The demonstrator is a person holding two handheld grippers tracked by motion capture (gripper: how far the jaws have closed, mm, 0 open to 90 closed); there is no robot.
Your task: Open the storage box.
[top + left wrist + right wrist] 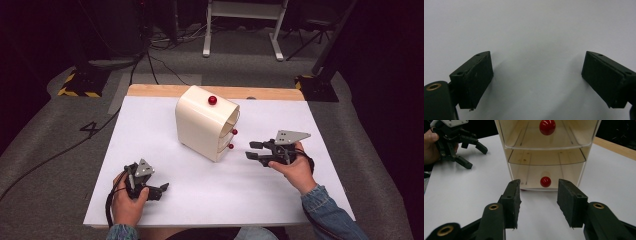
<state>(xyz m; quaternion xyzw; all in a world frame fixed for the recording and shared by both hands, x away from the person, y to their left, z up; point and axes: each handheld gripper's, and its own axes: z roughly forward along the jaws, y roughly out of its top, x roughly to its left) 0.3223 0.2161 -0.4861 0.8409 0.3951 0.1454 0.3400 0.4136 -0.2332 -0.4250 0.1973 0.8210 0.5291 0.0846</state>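
Observation:
A cream drawer cabinet (205, 122) stands in the middle of the white table top (210, 190), with red knobs on its drawer fronts and one red knob (212, 100) on top. My right gripper (252, 150) is held open a short way from the drawer fronts, level with the lower red knob (545, 181), which lies between its jaws further ahead. The upper drawer's knob (547, 126) is above it. My left gripper (162, 190) rests open near the table's front left, jaws wide over bare white surface (531, 37). It also appears at the far left (471, 152) of the right gripper view.
A wooden strip (150, 90) runs along the table's far edge. Beyond it are grey floor, black cables (160, 65), a stand base with yellow-black tape (80, 85) and white table legs (240, 30). Bare white surface lies in front of the cabinet.

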